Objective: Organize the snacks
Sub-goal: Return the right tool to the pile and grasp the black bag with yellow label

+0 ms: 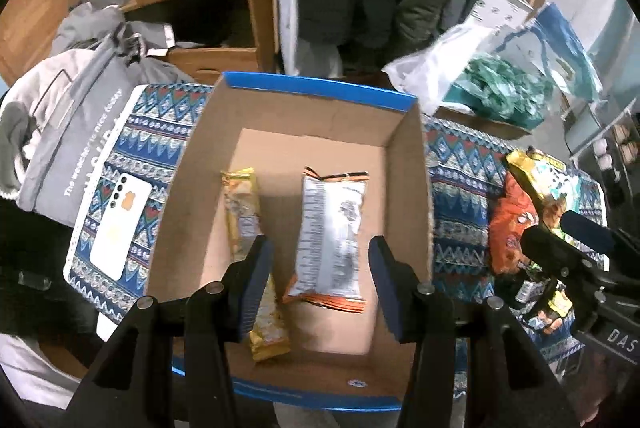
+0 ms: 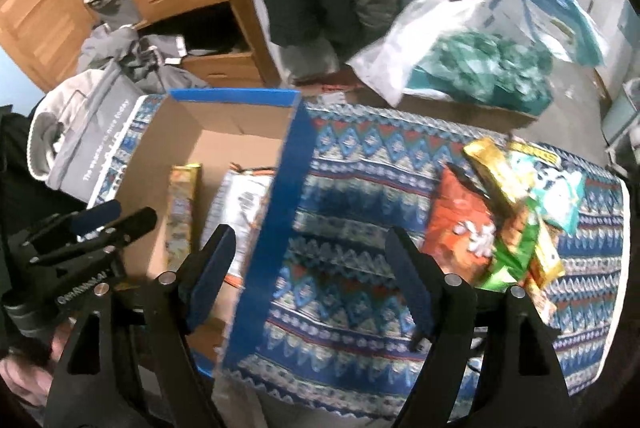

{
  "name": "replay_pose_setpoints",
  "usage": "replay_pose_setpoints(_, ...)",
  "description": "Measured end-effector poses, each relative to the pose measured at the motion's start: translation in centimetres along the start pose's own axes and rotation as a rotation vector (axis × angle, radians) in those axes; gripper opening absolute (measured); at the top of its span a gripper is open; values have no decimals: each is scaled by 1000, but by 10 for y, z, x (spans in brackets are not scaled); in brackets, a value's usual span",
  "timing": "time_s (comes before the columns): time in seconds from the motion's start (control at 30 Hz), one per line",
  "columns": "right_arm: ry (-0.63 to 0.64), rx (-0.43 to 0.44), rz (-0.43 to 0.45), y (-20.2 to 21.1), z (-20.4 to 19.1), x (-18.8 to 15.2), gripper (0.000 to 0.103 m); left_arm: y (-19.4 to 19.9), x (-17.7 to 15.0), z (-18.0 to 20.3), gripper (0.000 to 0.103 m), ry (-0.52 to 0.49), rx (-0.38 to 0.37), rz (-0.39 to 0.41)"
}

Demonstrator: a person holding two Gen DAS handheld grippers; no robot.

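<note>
2 snack packs (image 1: 328, 232) in box (image 1: 312, 91)

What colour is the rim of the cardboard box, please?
Blue; the cardboard box rim shows best in the left wrist view.

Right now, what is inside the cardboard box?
Inside the cardboard box lie two packets: a yellow bar and a white-backed snack packet. The left tool covers part of the floor and the bar.
</note>
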State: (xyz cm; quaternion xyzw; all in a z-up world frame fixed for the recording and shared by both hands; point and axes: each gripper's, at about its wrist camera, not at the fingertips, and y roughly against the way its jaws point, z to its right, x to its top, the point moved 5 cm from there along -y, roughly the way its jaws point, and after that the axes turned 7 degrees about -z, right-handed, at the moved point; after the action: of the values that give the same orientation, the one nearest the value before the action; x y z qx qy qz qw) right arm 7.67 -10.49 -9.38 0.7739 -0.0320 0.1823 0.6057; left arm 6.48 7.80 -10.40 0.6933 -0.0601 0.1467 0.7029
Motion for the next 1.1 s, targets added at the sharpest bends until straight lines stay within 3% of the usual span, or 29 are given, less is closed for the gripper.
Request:
replay_pose_setpoints(0.27, -74, -39, -2, 9, 49, -22, 79, 2, -10, 33, 51, -24, -23, 15)
replay_pose_setpoints(0.47, -137, -85, -1, 16, 91, -42, 80, 3, -17, 65, 57, -92, 4, 35)
replay_pose_setpoints(0.87, -258, -156, -21, 22, 165, -81, 81, -3, -37, 135, 69, -224, -15, 31)
replay_pose_setpoints(1.1, -327, -188, -79, 3, 198, -108, 81, -32, -57, 174, 75, -273, -58, -71)
